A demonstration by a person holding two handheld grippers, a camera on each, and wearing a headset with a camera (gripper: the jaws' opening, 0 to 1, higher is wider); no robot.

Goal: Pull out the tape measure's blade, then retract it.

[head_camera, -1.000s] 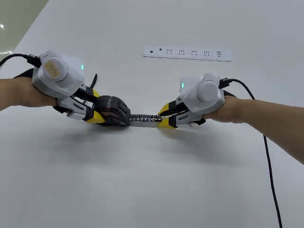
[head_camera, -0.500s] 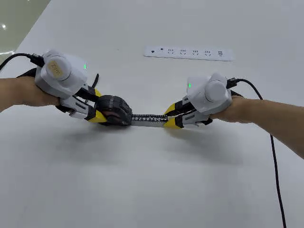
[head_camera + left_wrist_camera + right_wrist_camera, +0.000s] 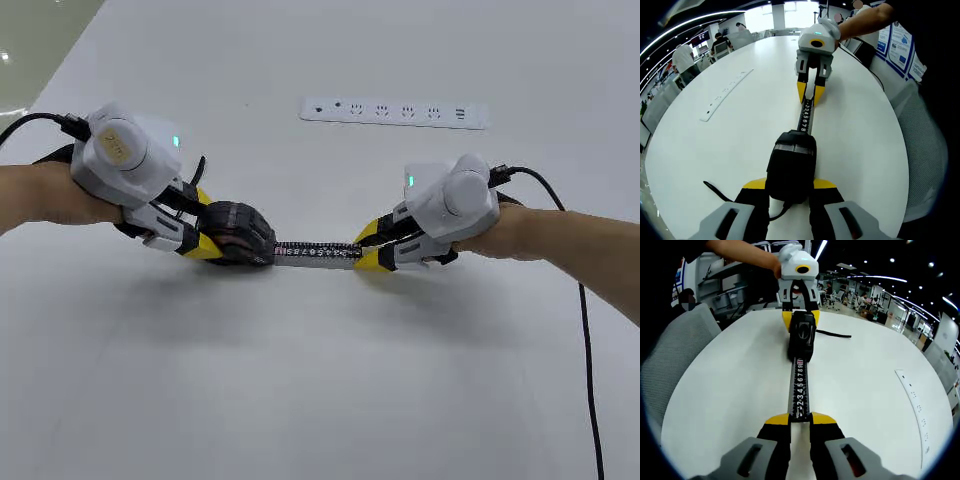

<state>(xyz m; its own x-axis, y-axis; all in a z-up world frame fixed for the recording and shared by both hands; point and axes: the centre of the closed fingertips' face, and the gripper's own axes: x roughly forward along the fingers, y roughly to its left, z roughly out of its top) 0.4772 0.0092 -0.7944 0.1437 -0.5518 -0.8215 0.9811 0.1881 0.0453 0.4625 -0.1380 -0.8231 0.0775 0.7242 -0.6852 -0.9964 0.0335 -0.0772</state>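
1. Black plastic forms the case (image 3: 238,232), which is laid on the white table (image 3: 300,390) and clamped between the yellow-tipped jaws of the left gripper (image 3: 207,224). The jaws are closed against the case's two sides.
2. The blade (image 3: 315,251) is drawn out of the case's mouth and held straight, low over the table. In the right gripper view, black digits from 2 to 9 are read along it.
3. The blade's free end is pinched by the right gripper (image 3: 367,248), whose jaws are shut on it. This gripper is set to the right of the case and apart from it, with the bared blade stretched between them.
4. A thin black strap (image 3: 832,334) is trailed over the table from the case's rear, beside the left gripper.
5. The left gripper is held by a hand (image 3: 50,195) behind the case. The right gripper is held by the other hand (image 3: 495,232) on the far side of the blade from the case.
6. A black cable (image 3: 585,340) is run from the right gripper's rear, away from the case and toward the table's near edge.
7. A white power strip (image 3: 394,111) is laid flat beyond the case, well apart from it and over to the right.
8. A grey chair (image 3: 675,365) is seen off the table's edge, on the person's side of the case.
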